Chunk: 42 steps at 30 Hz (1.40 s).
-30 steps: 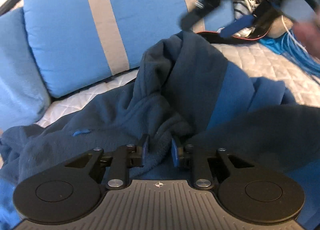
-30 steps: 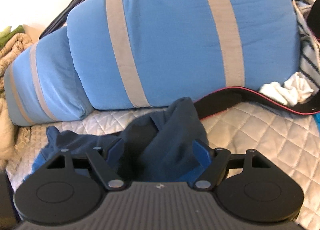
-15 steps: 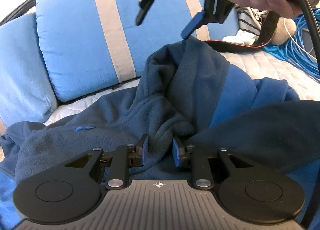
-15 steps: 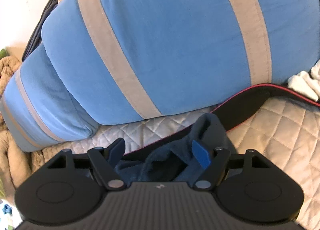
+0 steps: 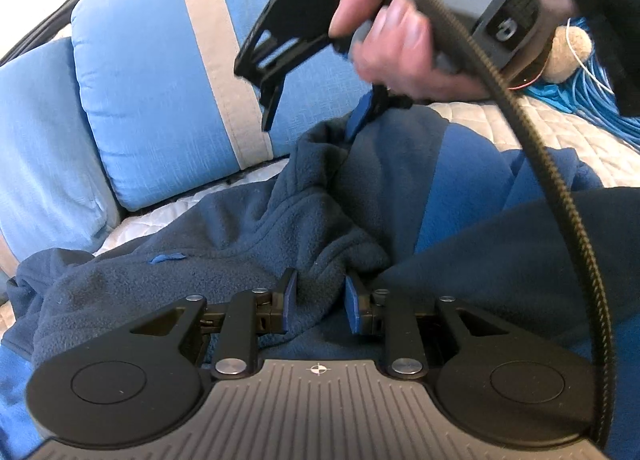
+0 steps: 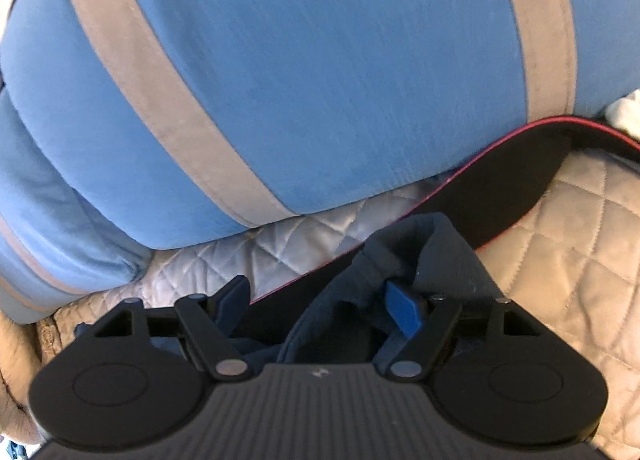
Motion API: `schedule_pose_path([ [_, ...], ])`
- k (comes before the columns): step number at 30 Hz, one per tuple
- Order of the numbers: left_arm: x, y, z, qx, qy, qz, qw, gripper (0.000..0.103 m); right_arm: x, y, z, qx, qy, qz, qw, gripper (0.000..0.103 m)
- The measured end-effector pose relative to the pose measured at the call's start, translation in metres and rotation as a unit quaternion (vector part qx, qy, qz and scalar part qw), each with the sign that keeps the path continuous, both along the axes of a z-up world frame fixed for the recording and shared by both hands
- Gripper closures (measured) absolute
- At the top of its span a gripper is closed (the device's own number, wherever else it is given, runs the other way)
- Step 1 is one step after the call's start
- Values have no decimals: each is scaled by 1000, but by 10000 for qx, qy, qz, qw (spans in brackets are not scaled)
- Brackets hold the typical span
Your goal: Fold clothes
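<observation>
1. Writing: I read a single pale mark, like a letter "d" or "G", on the butt of the handle of the right gripper (image 5: 312, 116); I cannot tell which. I read no other label.
2. My left gripper (image 5: 318, 302): its fingers are closed on a ridge of the navy fleece garment (image 5: 248, 244), with the fold pinched between the two blue pads.
3. My right gripper, seen from the left wrist camera: its fingers are spread wide above the raised peak of the fleece. One blue pad touches the peak; the other finger hangs clear of it. A hand (image 5: 404, 32) grips its handle, and a braided cable (image 5: 560, 200) runs from it.
4. From the right wrist camera, the fleece peak lies between the spread fingers, against the right-hand pad (image 6: 404, 310).
5. Location: the garment lies crumpled on the quilted cover (image 6: 560, 228), in front of the cushions near its back edge.
6. Count: two blue cushions with pale stripes (image 5: 168, 72), one garment, two grippers, one black red-edged strap (image 6: 500, 196).
</observation>
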<state>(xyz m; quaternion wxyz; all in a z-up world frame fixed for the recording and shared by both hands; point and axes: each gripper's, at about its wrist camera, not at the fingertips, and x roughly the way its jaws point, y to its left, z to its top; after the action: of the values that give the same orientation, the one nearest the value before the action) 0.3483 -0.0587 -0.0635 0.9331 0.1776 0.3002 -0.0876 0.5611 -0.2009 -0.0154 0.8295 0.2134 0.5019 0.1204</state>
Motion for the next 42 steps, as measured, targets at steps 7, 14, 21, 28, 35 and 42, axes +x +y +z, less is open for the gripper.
schedule_pose_path([
  [7, -1, -2, -1, 46, -32, 16, 10000, 78, 9, 11, -8, -432, 63, -5, 9990, 20],
  [14, 0, -1, 0, 39, -3, 23, 10000, 78, 8, 8, -6, -803, 119, -304, 9962, 84],
  [21, 0, -2, 1, 71, 4, 16, 10000, 78, -19, -62, -15, 1341, -760, -586, 9863, 90],
  [28, 0, -4, 1, 140, -11, -2, 9999, 78, -27, -127, -91, 3252, -753, -941, 9380, 92],
  [35, 0, -4, 1, 144, -15, 11, 9999, 78, -24, -121, -83, 3229, -435, -744, 9425, 52],
  [42, 1, -4, 0, 153, -31, 15, 9999, 78, -21, -78, -22, 1470, -287, -382, 9880, 37],
])
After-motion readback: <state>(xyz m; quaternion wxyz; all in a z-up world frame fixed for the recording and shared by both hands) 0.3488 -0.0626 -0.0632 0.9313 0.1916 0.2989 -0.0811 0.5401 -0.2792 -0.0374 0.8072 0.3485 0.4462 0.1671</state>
